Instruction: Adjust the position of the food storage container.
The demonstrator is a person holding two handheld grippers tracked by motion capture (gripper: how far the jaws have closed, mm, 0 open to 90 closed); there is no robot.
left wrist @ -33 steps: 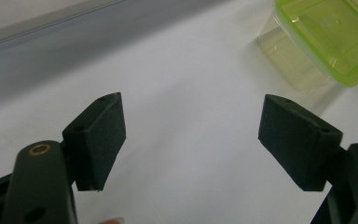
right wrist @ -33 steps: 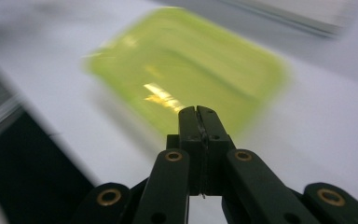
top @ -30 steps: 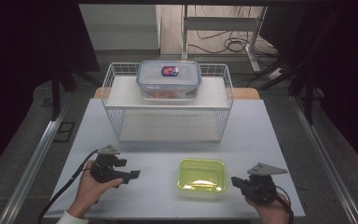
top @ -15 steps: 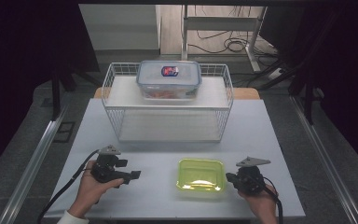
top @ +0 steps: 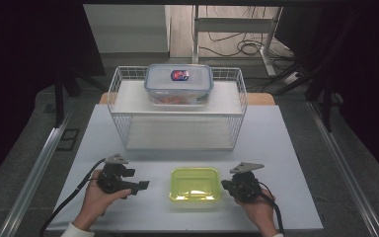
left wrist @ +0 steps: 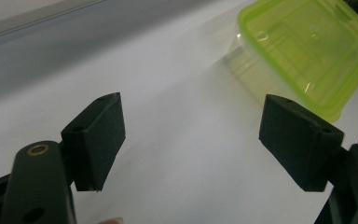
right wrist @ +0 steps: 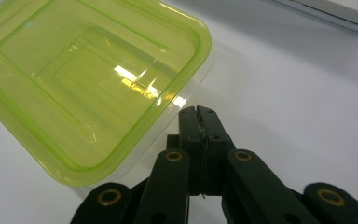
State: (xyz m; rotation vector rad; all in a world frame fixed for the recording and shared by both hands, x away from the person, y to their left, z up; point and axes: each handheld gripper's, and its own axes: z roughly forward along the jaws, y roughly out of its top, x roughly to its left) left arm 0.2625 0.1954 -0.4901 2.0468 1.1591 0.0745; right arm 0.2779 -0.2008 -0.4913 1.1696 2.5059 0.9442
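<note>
Grippers flanking the green-lidded container

Green-lidded container rests on white table, front centre. Left gripper is released, jaws spread, well left of it; right gripper is clenched empty just beside its edge.

A lab: dark curtains (floor cables too) ring the table.

Your high view looks down on the green-lidded container from above; both gripper views sit close, facing it from opposite sides.
</note>
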